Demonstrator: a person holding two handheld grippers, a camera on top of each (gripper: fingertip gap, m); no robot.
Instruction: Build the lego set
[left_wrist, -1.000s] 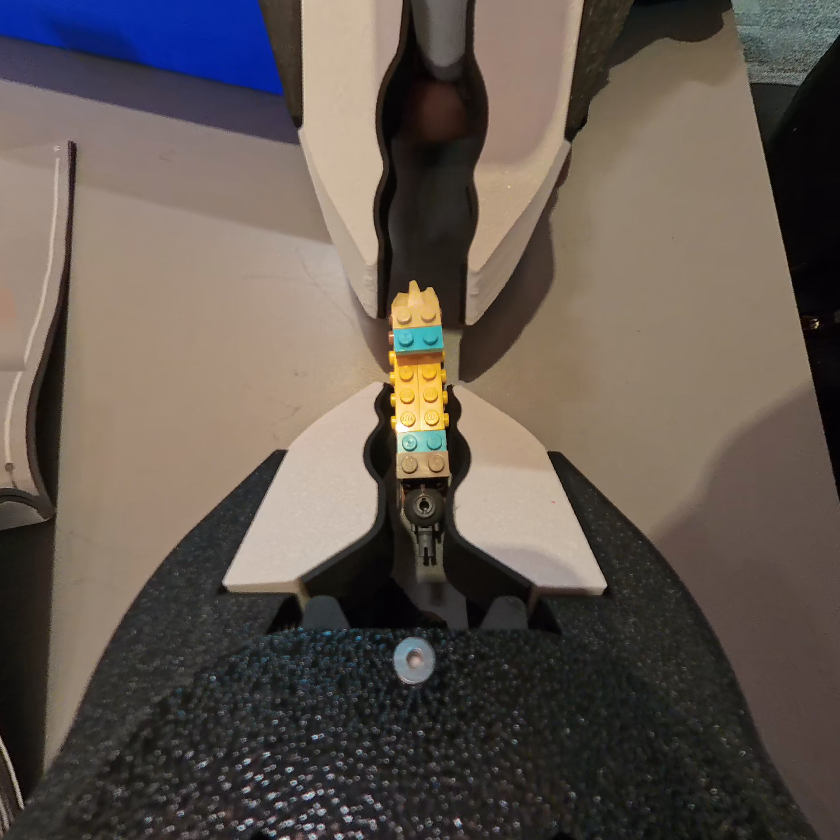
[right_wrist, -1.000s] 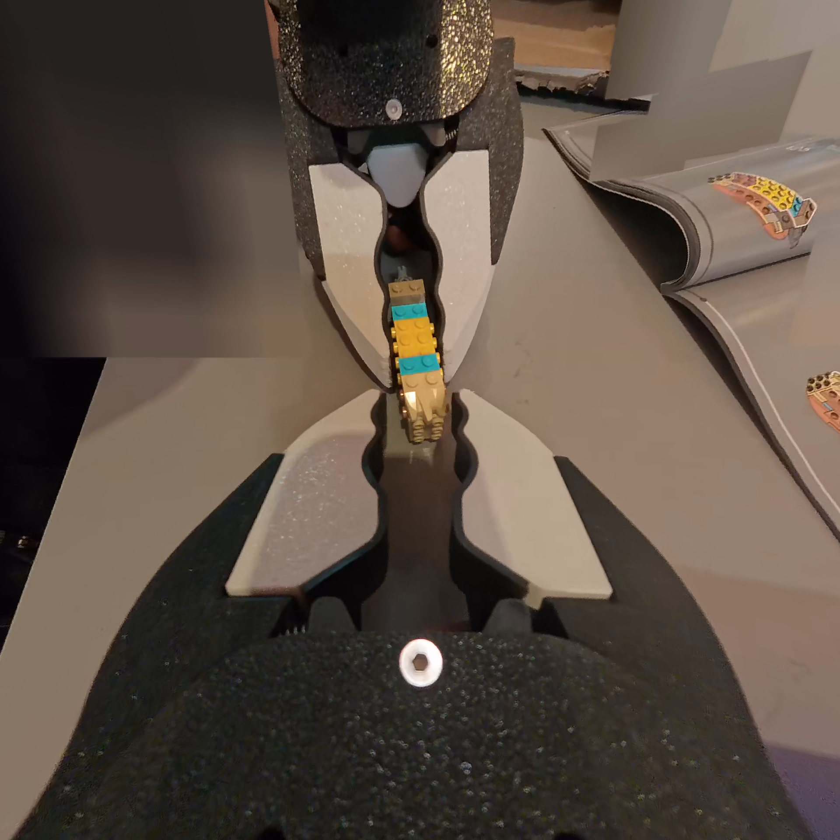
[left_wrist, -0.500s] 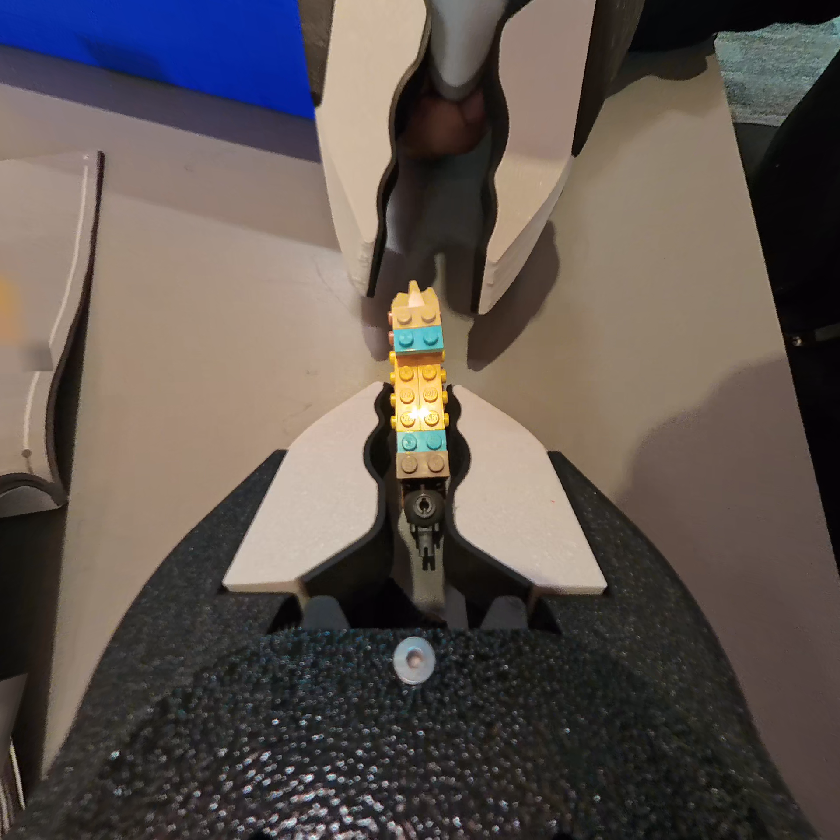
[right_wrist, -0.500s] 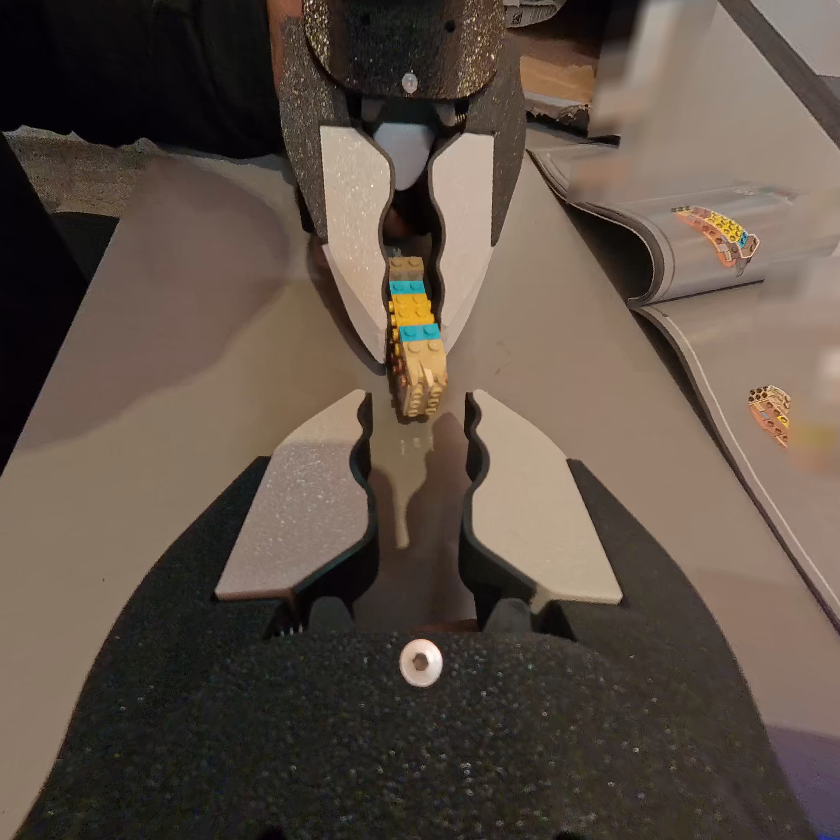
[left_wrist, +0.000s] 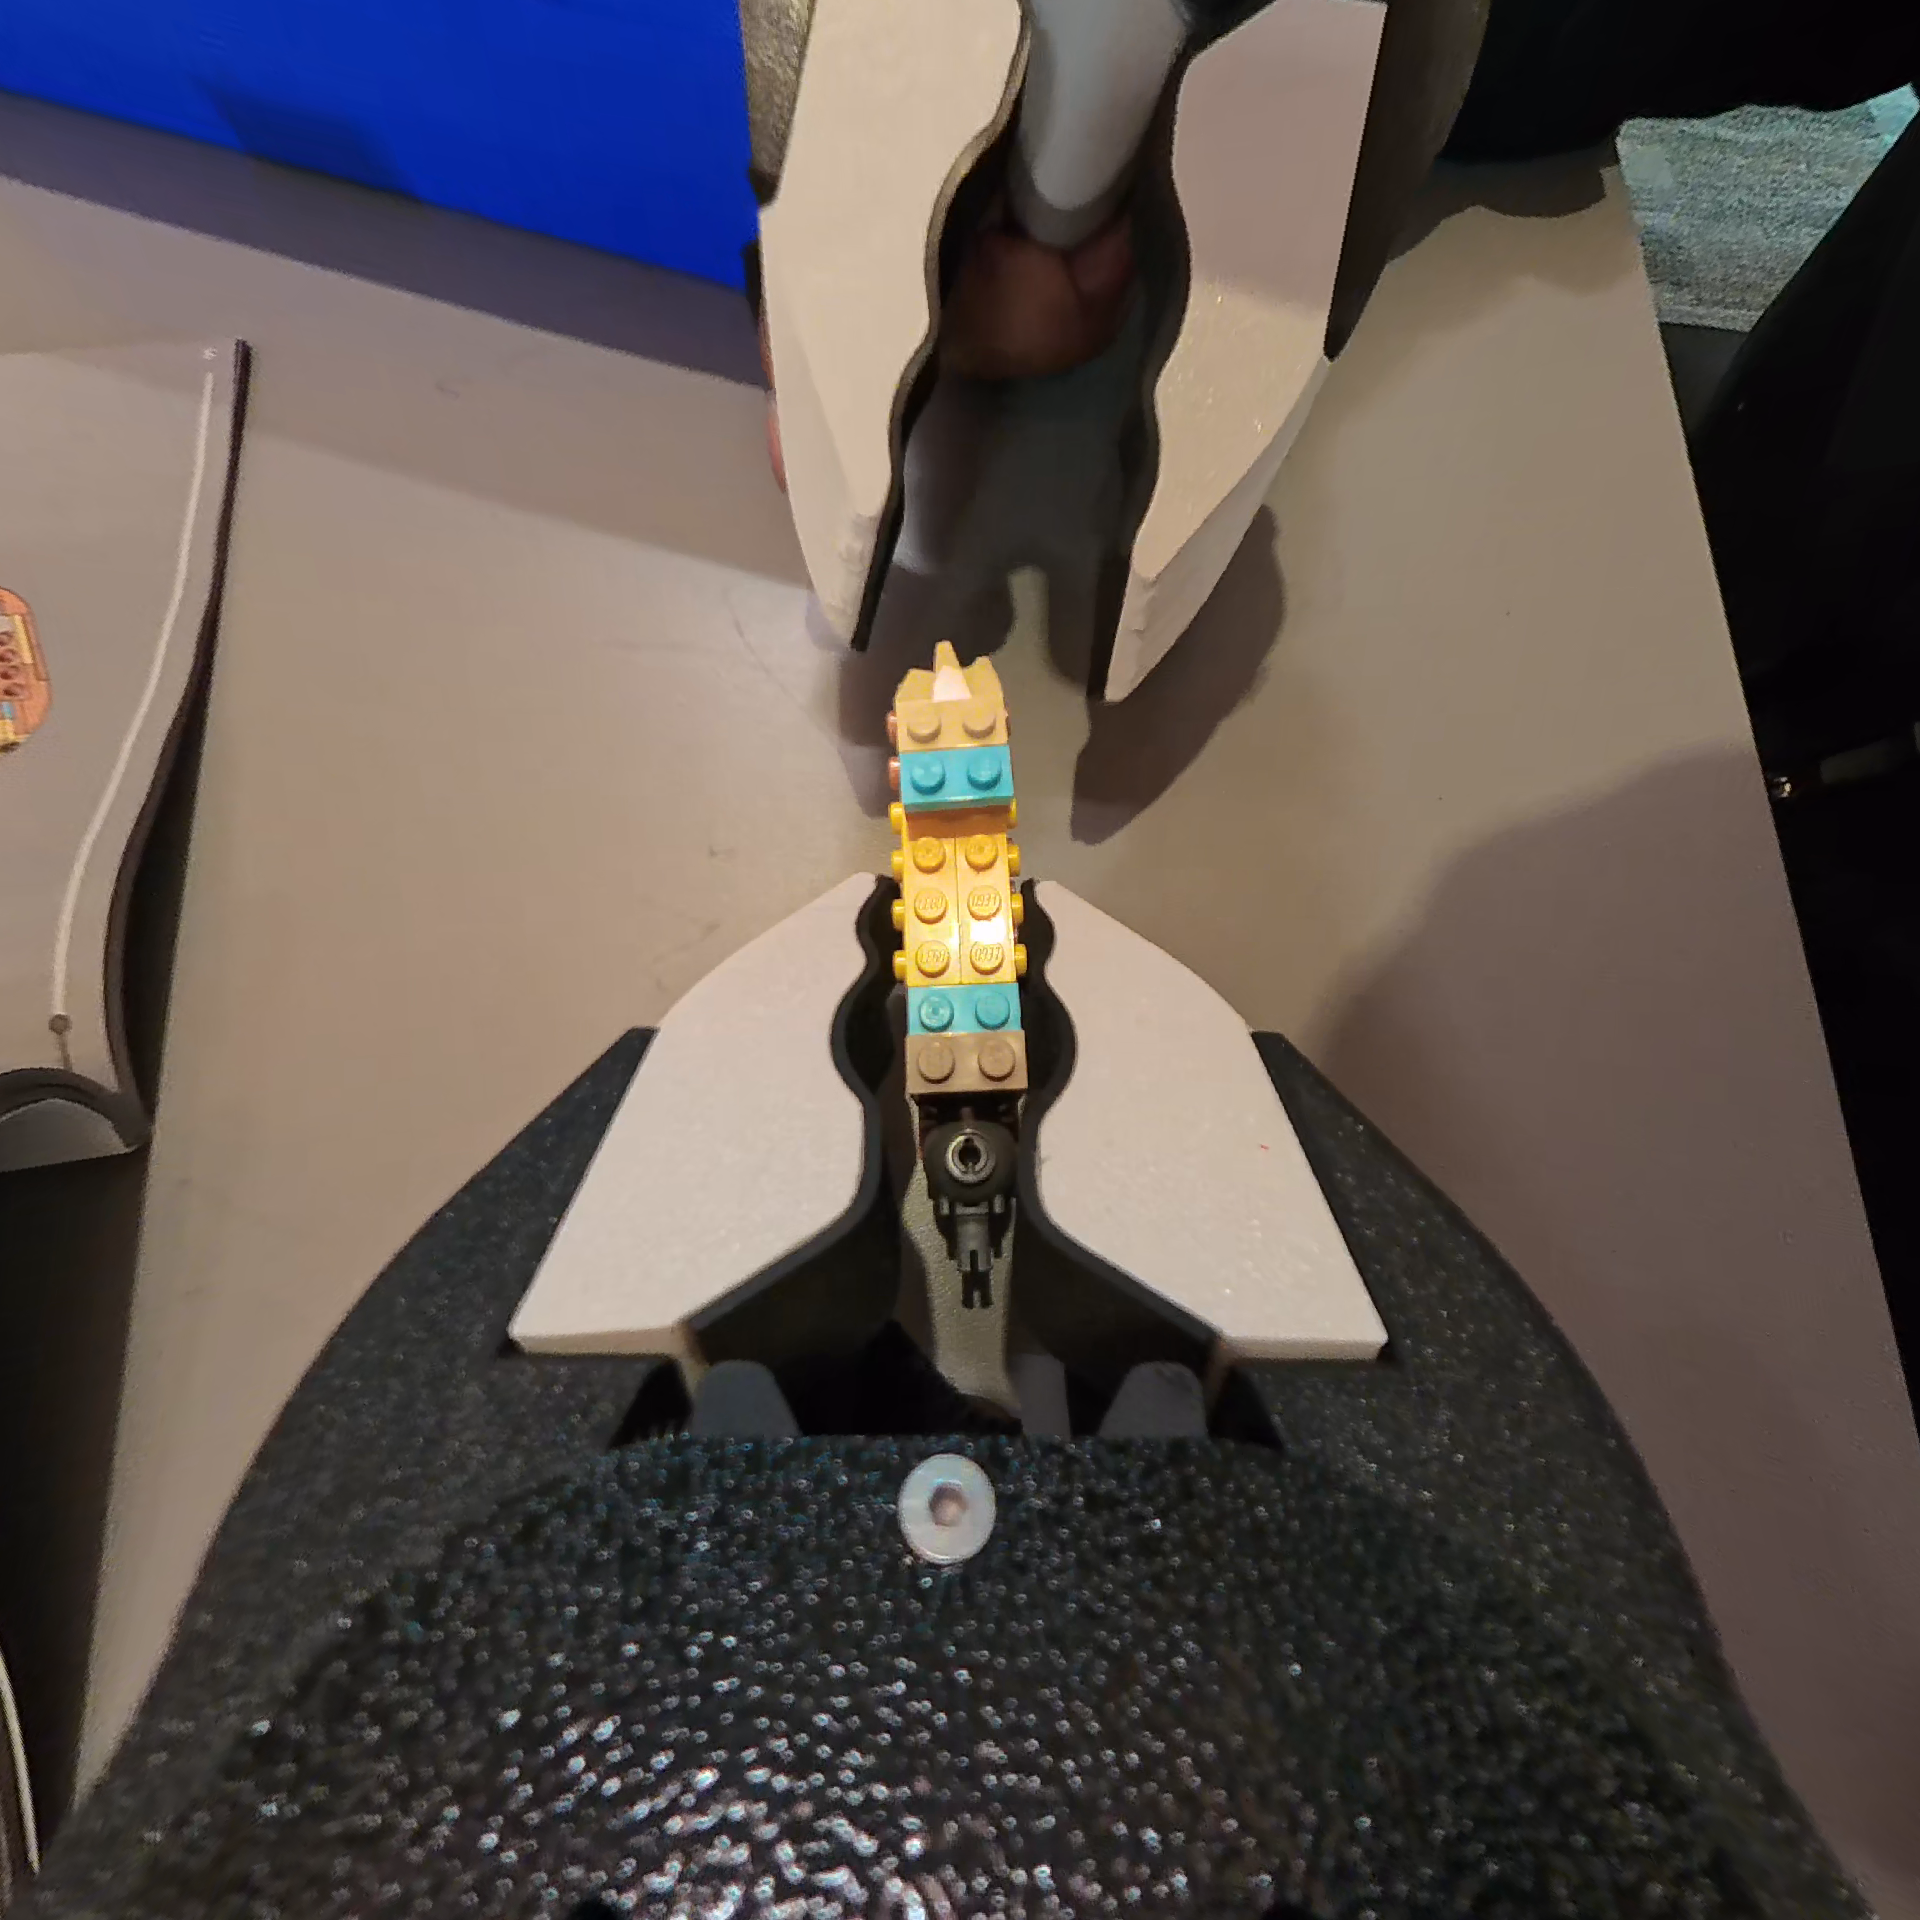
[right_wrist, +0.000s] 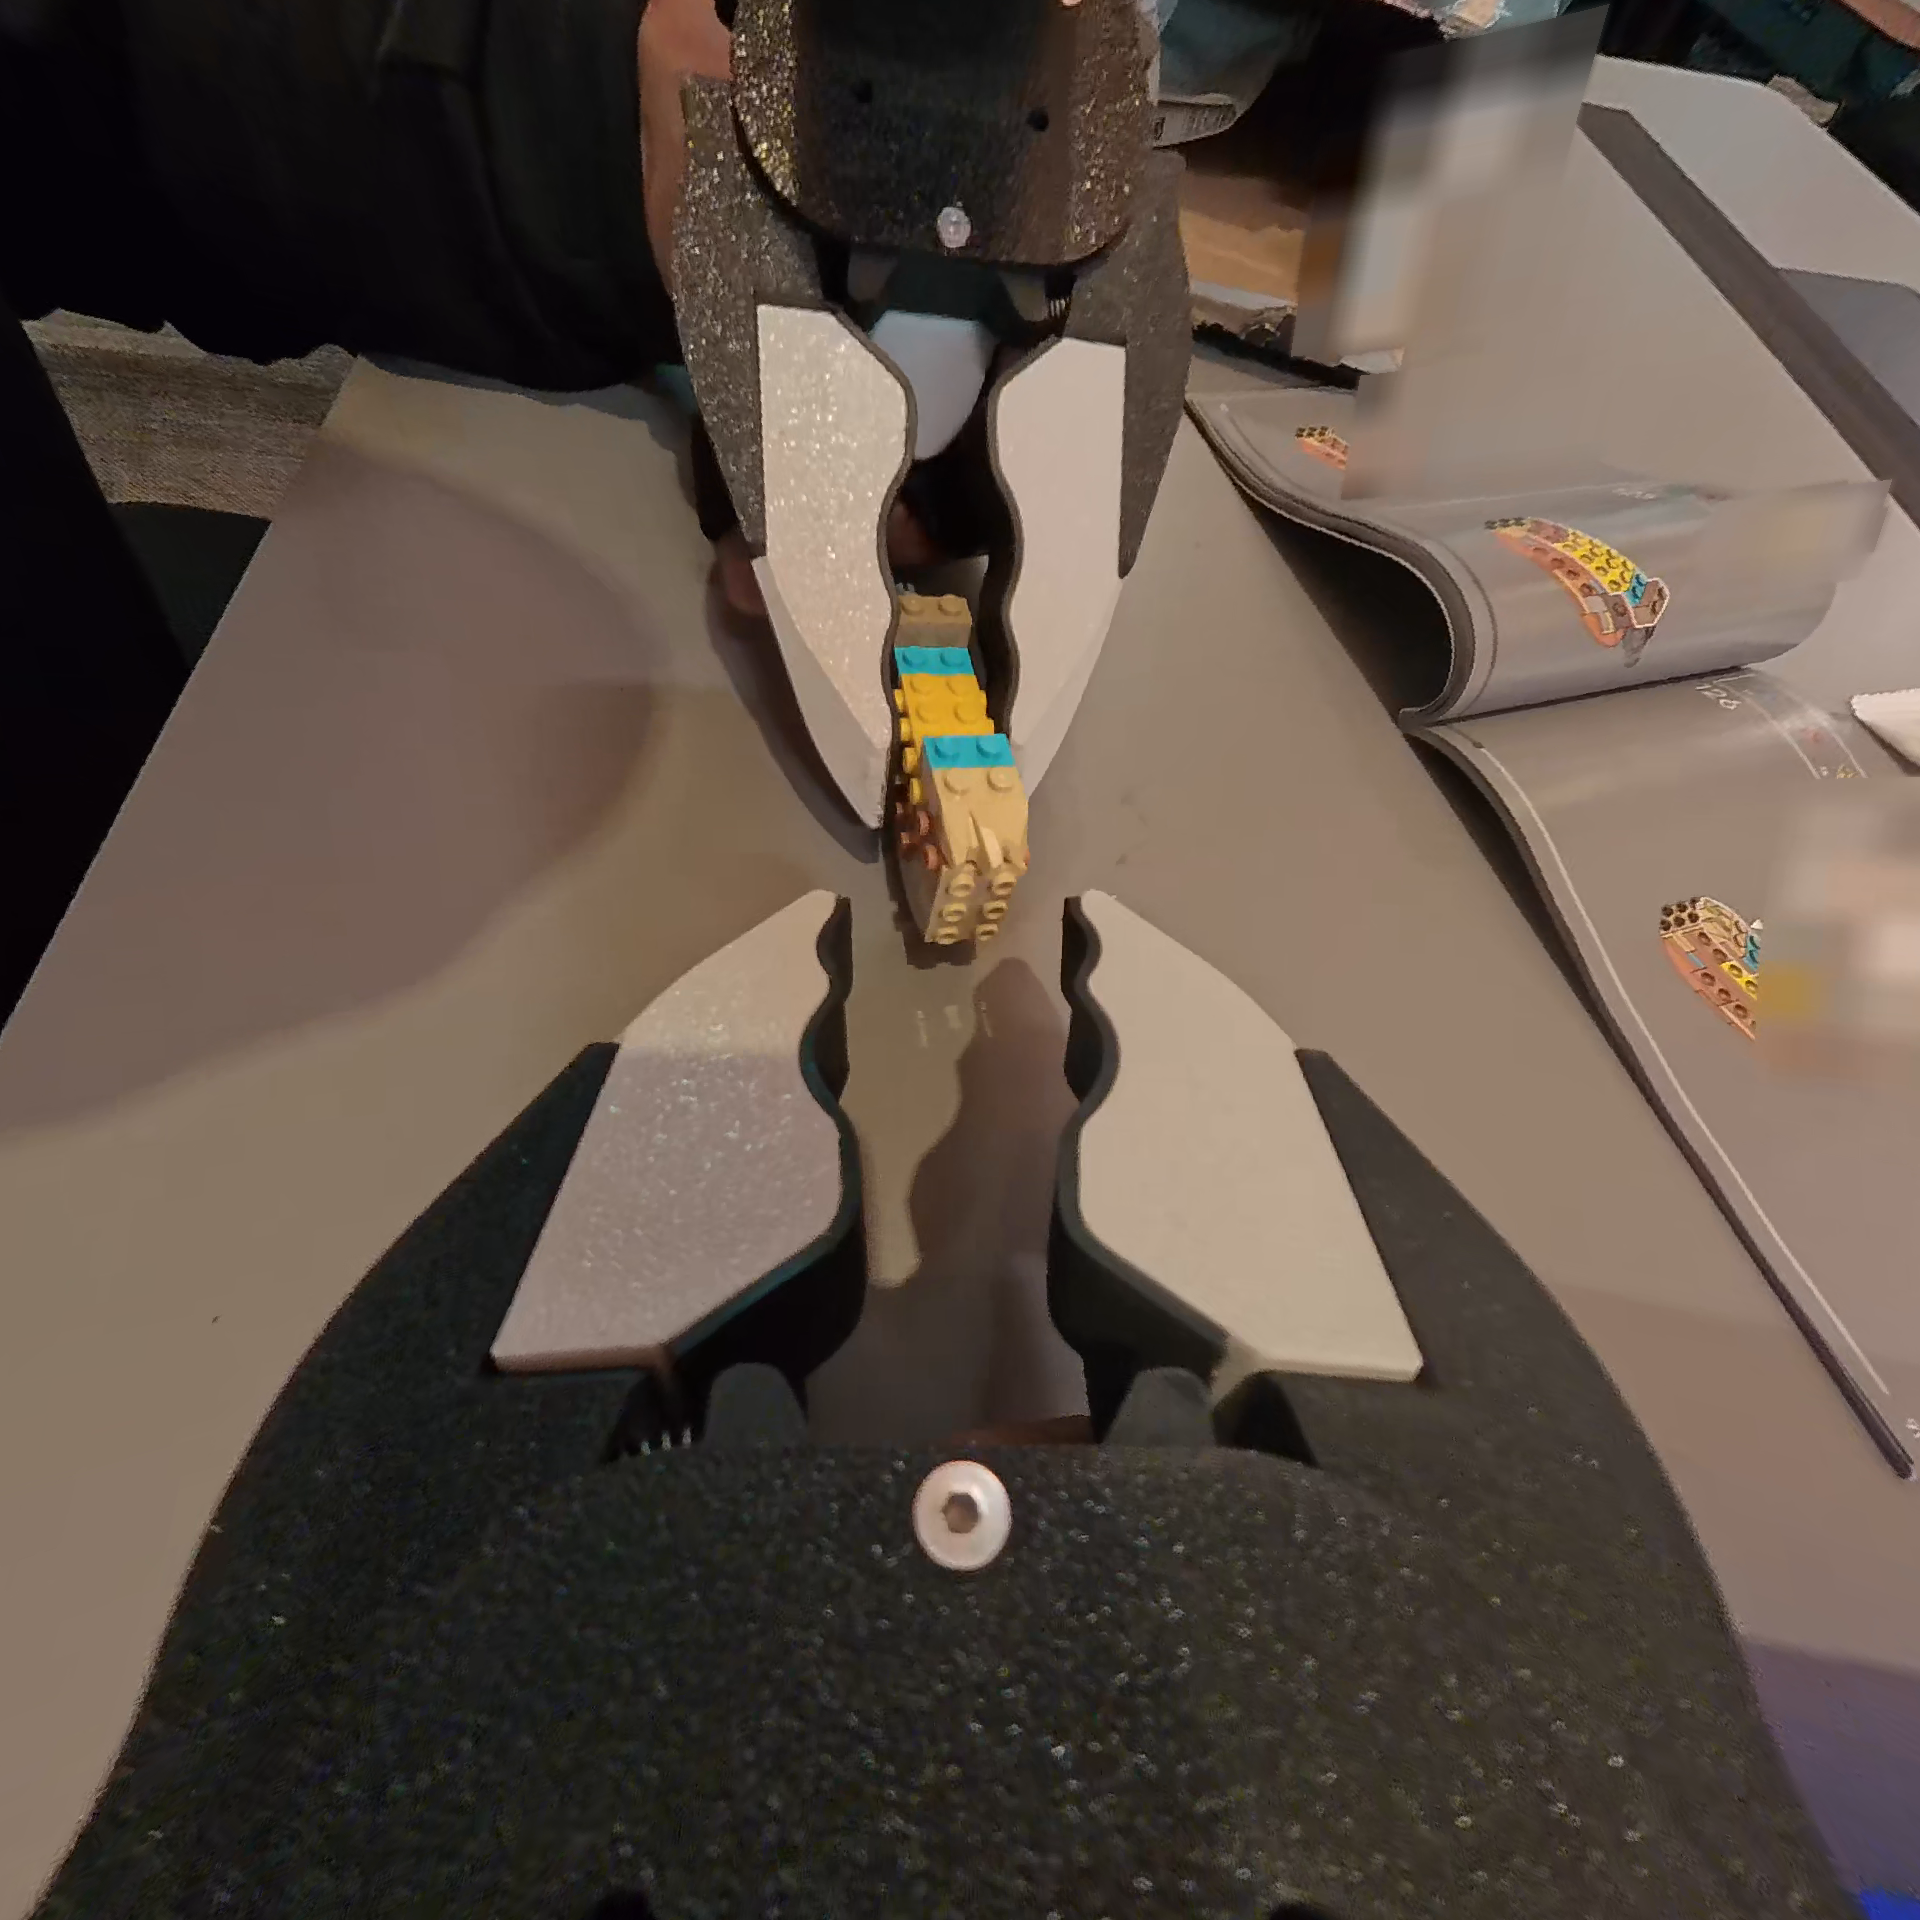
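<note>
1. Off to the left of the left gripper (left_wrist: 956, 894) there's an open instruction booklet (left_wrist: 114, 665) lying on the grey table (left_wrist: 468, 727), well apart from everything.
2. Left gripper is pinching the lego strip (left_wrist: 958, 883) by its near end. Its long axis runs straight ahead along the fingers, far end sticking out past the tips above the table.
3. Right gripper (right_wrist: 951, 914) faces it nose to nose, fingers spread and holding nothing. The strip's tan tip sits just beyond its fingertips, not between them, so I'd say the right is nearer to that free end.
</note>
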